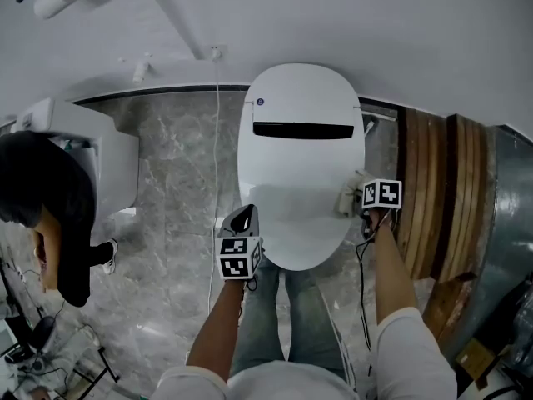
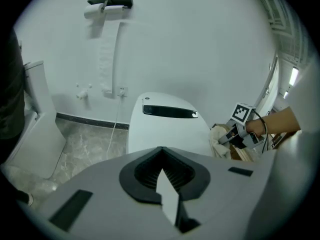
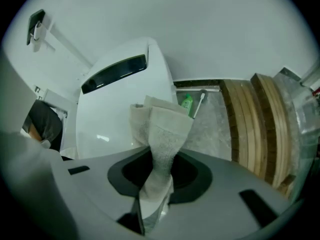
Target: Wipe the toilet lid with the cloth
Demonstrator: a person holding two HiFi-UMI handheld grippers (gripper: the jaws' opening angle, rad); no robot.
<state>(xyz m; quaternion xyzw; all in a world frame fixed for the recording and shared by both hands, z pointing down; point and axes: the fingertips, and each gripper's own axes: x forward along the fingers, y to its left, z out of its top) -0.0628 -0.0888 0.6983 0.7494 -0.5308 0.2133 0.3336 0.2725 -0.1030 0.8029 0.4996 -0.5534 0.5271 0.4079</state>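
Observation:
The white toilet lid [image 1: 301,157] lies closed, with a dark slot across its upper part; it also shows in the left gripper view [image 2: 165,129] and the right gripper view [image 3: 120,104]. My right gripper [image 1: 354,200] is at the lid's right edge, shut on a pale cloth [image 3: 159,134] that sticks out beyond its jaws. The cloth [image 1: 347,197] hangs against the lid's right side. My left gripper [image 1: 241,223] is by the lid's front left edge, shut and holding nothing.
A second white fixture [image 1: 100,152] stands at the left, with a person in dark clothes [image 1: 50,215] beside it. Wooden boards [image 1: 441,190] lean at the right. A green bottle [image 3: 186,103] and a brush lie on the floor behind the toilet. A toilet roll holder [image 2: 107,6] hangs on the wall.

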